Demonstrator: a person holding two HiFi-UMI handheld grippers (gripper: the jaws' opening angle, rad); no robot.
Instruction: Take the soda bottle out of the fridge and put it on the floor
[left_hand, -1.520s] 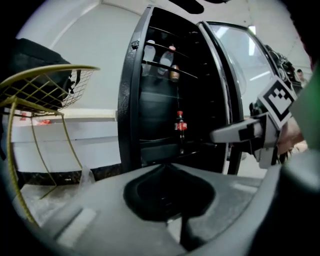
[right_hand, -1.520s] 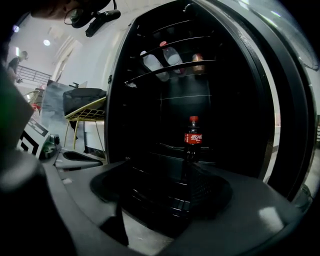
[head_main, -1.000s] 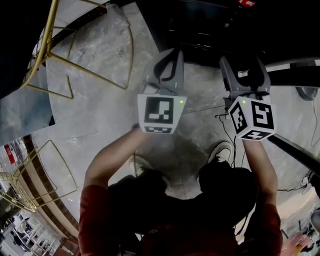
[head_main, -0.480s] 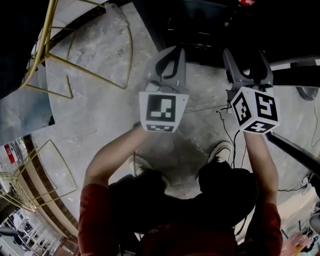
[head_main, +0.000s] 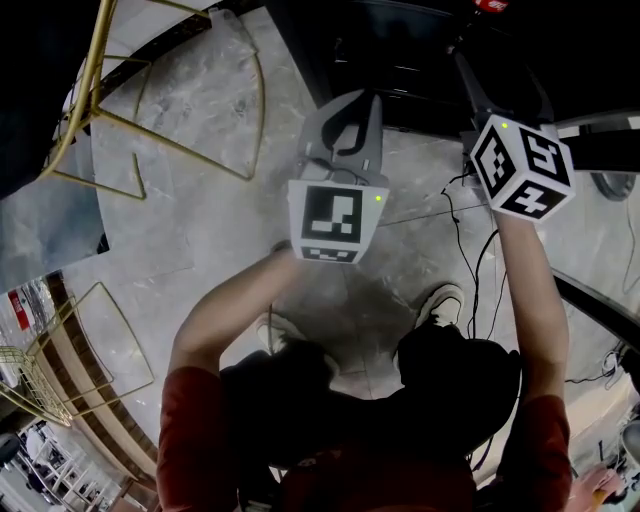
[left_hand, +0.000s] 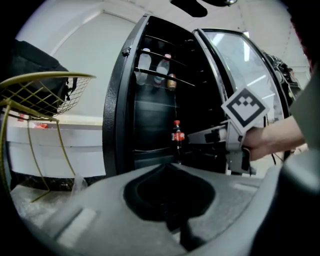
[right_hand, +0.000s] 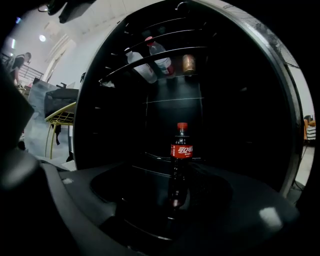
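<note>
right tool (right_hand: 172, 215), jaws wide and empty, lines up on the soda bottle (right_hand: 181, 150) upright straight ahead inside the open fridge (right_hand: 240, 100), ready to clasp it; left tool (left_hand: 167, 167) closed, empty.

Soda bottle (right_hand: 180, 162), red label (right_hand: 181, 151): white Chinese Coca-Cola script.

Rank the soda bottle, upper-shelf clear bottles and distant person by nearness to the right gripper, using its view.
1. soda bottle, centre, low, straight ahead.
2. clear bottles, higher up, left of centre.
3. person, far left background.
</note>
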